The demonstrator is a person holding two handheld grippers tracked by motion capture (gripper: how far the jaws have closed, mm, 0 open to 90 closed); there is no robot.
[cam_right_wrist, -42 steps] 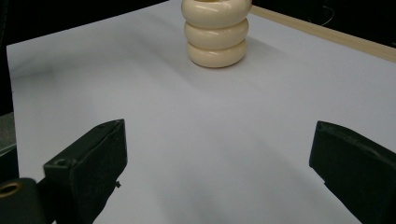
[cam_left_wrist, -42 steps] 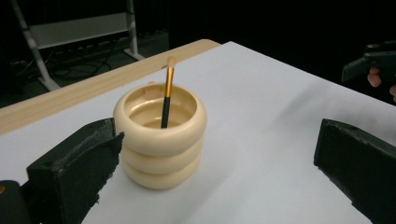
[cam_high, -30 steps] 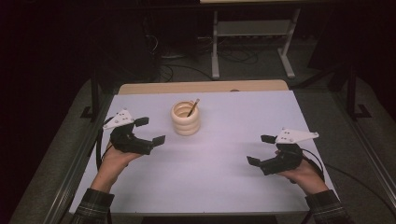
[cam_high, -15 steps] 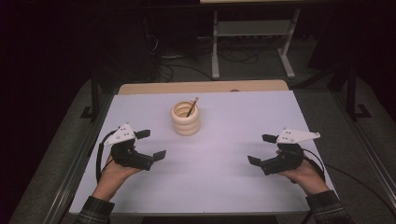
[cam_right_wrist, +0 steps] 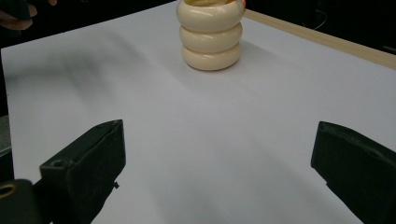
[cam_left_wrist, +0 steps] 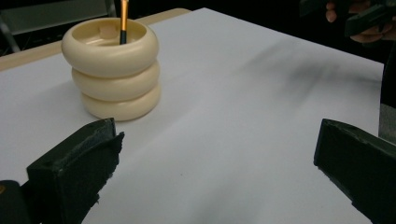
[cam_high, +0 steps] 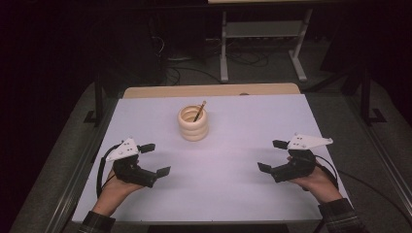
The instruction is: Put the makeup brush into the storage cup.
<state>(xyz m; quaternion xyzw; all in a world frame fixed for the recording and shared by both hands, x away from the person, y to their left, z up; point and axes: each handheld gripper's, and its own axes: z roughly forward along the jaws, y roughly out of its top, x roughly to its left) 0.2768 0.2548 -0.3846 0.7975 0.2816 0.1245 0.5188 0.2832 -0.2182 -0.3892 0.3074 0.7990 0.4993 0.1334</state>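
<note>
A cream ribbed holder (cam_high: 193, 124) shaped like three stacked rings stands upright at the back middle of the white table (cam_high: 218, 189). An orange-and-black pencil (cam_high: 199, 111) leans inside it. My left gripper (cam_high: 154, 159) is open at the front left, low over the table, with nothing between its jaws. My right gripper (cam_high: 272, 156) is open at the front right, also holding nothing. The left gripper view has the holder (cam_left_wrist: 112, 70) and pencil (cam_left_wrist: 123, 21) ahead to the left. In the right gripper view the holder (cam_right_wrist: 210, 35) stands far ahead.
A wooden strip (cam_high: 209, 91) runs along the table's far edge. Behind it a grey metal stand (cam_high: 262, 43) and cables sit on the dark floor. Metal rails (cam_high: 73, 179) flank the table's sides. The other hand (cam_left_wrist: 359, 21) appears at the top right of the left gripper view.
My left gripper has drawn back toward the front edge of the table, away from the holder. The right gripper has barely moved.
</note>
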